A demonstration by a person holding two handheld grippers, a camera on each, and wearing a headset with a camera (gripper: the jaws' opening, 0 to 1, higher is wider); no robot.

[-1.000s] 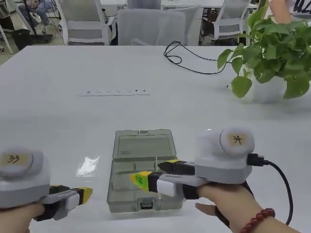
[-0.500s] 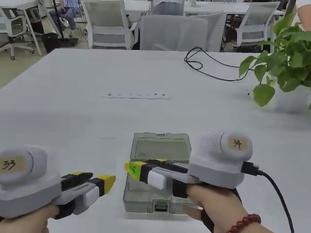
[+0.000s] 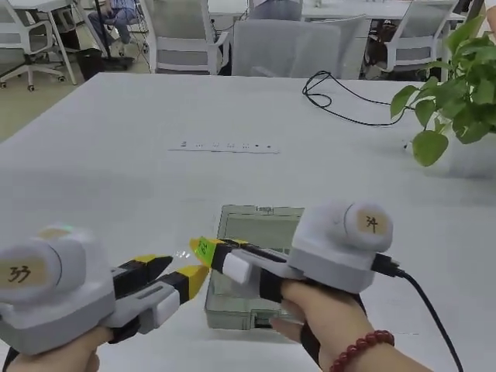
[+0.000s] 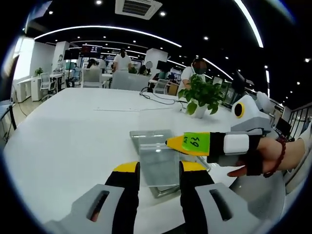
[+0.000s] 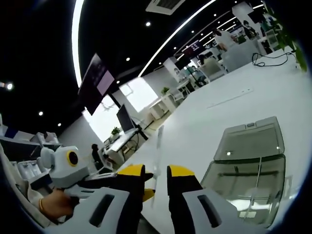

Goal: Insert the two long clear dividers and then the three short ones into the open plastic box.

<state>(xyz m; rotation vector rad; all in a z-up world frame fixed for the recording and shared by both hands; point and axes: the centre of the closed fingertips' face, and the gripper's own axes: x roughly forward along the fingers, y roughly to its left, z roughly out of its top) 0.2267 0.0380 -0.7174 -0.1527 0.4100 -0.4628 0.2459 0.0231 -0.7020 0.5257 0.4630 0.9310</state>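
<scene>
Now, right gripper (image 5: 156, 171), jaws tight on clear divider (image 5: 159, 141); left gripper (image 4: 160, 168), jaws apart.

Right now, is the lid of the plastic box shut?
No, the lid lies swung back flat on the table, leaving the inside of the plastic box uncovered.

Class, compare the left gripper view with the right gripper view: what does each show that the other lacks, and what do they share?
Left gripper view, not the right: the green label on the right tool, seen from its side. Right gripper view, not the left: a clear divider standing upright between the right tool's jaws. Both: the open plastic box with its lid back, the white table, a black cable and the left tool.
</scene>
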